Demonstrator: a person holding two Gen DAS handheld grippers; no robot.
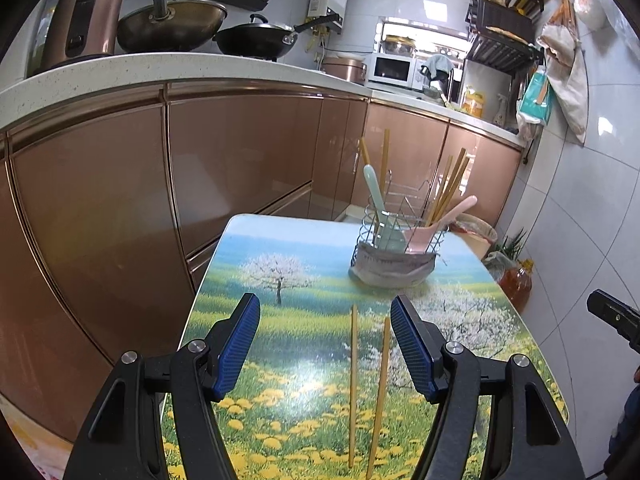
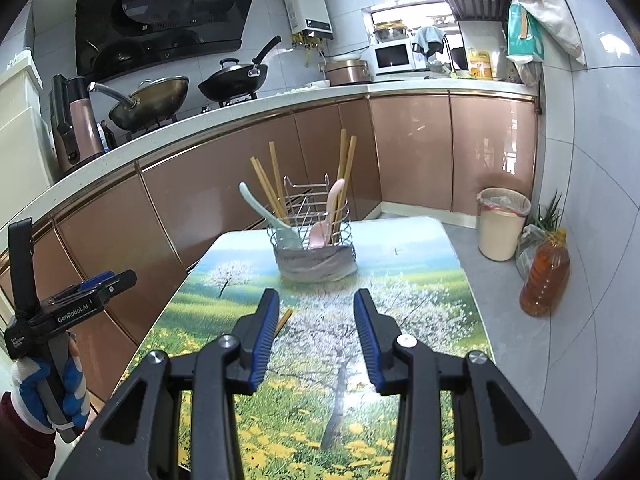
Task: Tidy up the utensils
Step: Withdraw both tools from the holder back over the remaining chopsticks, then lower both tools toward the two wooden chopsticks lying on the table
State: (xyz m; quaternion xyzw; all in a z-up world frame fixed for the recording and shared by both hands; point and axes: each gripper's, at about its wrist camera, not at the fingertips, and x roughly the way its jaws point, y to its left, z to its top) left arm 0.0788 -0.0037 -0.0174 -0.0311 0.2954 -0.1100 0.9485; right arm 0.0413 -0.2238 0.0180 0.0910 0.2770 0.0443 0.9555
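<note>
- Left gripper (image 1: 325, 324): blue-padded jaws wide apart, holding nothing. Right gripper (image 2: 316, 312): jaws also apart, empty.
- Two loose thin bamboo chopsticks (image 1: 353, 384) lie flat on the flower-meadow printed tabletop (image 1: 280, 360), side by side but not touching, running lengthwise between the left jaws and closer to its right pad. From the right wrist view only one tip (image 2: 285, 317) shows, just left of its left pad.
- Target is presumably the wire utensil caddy with grey cloth wrap (image 1: 394, 256), straight ahead of both tools. It already holds upright chopsticks, a pale green spoon (image 1: 378, 208) and a pink spoon (image 1: 444, 220).
- Handling, my read: sticks are light, stiff and not fragile, but thin and flat on a glossy top, so likely to roll or skid.
- Grip advice: take one at a time, pads square across the shaft near mid-length, press down before closing. An end grip would likely let it pivot.
</note>
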